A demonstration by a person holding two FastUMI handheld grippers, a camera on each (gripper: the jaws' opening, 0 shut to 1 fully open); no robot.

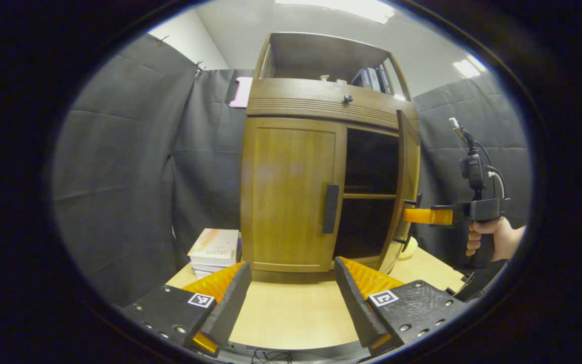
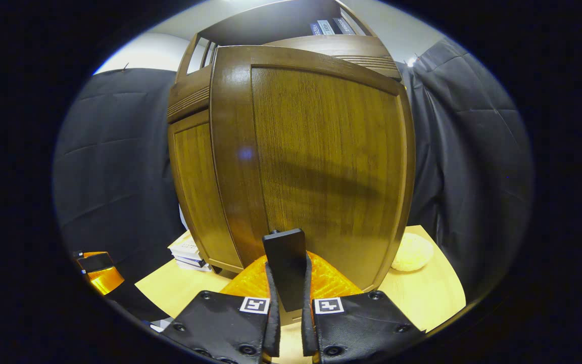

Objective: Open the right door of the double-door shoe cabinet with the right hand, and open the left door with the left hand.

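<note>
A brown wooden shoe cabinet [image 1: 296,101] stands on a light table. Its left door [image 1: 291,192] is closed, with a dark vertical handle [image 1: 330,209] at its inner edge. Its right door [image 1: 406,187] is swung out, showing a dark interior with a shelf [image 1: 369,195]. My left gripper [image 1: 291,298] is open, low over the table in front of the left door and apart from it. My right gripper [image 2: 287,283] is shut on the right door's handle [image 2: 285,265], with the door panel [image 2: 321,162] close ahead. That gripper [image 1: 412,215] and the hand holding it [image 1: 488,237] appear at the door's edge.
A stack of books [image 1: 214,248] lies on the table [image 1: 291,313] left of the cabinet. A pale round object [image 2: 411,251] sits by the cabinet's right side. More books [image 1: 372,80] stand on the cabinet's upper shelf. Black cloth walls enclose the booth.
</note>
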